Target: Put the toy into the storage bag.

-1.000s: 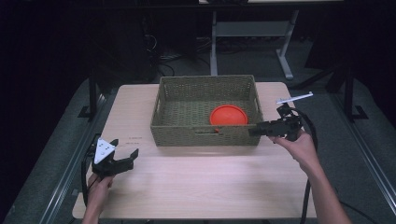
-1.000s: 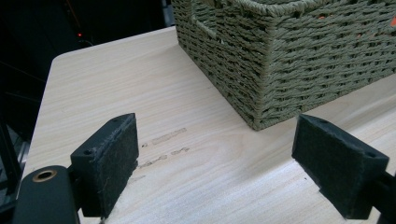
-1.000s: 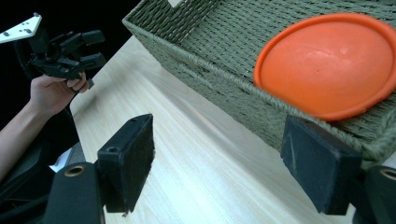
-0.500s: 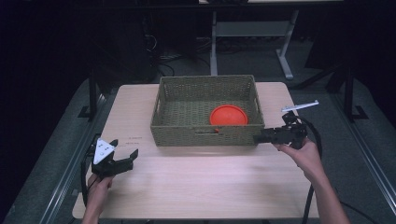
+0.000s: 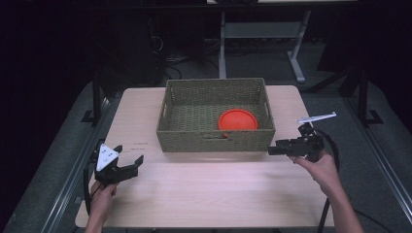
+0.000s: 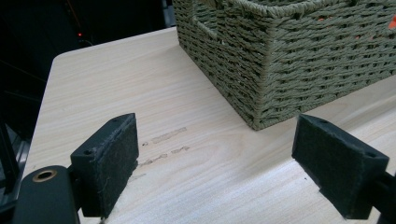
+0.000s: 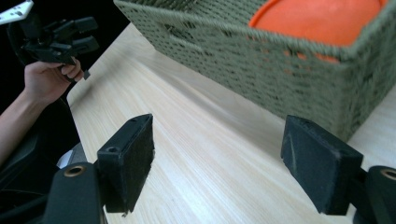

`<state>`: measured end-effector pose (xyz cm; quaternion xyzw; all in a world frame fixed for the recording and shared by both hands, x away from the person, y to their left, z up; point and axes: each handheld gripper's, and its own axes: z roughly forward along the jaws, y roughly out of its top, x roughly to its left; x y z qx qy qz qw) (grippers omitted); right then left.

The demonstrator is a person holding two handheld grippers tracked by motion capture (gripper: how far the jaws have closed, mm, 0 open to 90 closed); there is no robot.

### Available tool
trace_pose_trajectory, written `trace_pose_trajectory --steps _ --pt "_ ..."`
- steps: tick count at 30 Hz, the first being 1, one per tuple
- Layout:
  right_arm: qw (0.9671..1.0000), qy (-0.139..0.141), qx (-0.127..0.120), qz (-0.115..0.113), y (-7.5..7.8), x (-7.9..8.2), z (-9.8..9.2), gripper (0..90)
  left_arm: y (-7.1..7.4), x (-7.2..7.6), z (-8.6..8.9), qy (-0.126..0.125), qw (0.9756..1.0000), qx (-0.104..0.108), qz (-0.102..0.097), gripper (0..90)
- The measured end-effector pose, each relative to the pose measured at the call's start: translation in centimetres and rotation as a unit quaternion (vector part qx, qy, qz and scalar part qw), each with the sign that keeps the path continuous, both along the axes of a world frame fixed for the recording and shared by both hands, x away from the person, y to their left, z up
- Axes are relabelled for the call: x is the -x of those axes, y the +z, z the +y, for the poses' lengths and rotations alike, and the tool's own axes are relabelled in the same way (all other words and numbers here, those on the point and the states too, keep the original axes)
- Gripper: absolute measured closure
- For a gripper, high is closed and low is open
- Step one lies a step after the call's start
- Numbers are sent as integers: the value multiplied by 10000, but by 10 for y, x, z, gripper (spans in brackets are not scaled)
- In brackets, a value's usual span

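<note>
The orange plate [image 5: 237,119] lies inside the woven basket [image 5: 215,139] on the table [image 5: 214,194]. Both the right gripper [image 5: 272,151] and left gripper [image 5: 137,163] are wide open and empty (nothing between the jaws). The putting-in looks done; next, probably just rest.

no readable text, labels or signs

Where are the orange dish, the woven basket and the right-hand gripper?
orange dish [image 5: 237,119], high view, middle of its top.
woven basket [image 5: 214,141], high view, near wall.
right gripper [image 5: 272,151], high view, jaw tips.
</note>
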<state>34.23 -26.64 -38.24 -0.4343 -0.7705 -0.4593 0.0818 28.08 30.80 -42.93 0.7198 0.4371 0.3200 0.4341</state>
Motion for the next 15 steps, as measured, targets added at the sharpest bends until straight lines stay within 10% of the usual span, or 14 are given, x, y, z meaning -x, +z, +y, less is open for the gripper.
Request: trace_pose_trajectory --steps 15 --pt "9997 -128 -180 141 -27 11 -17 246 0 1 -1 14 10000 21 2 141"
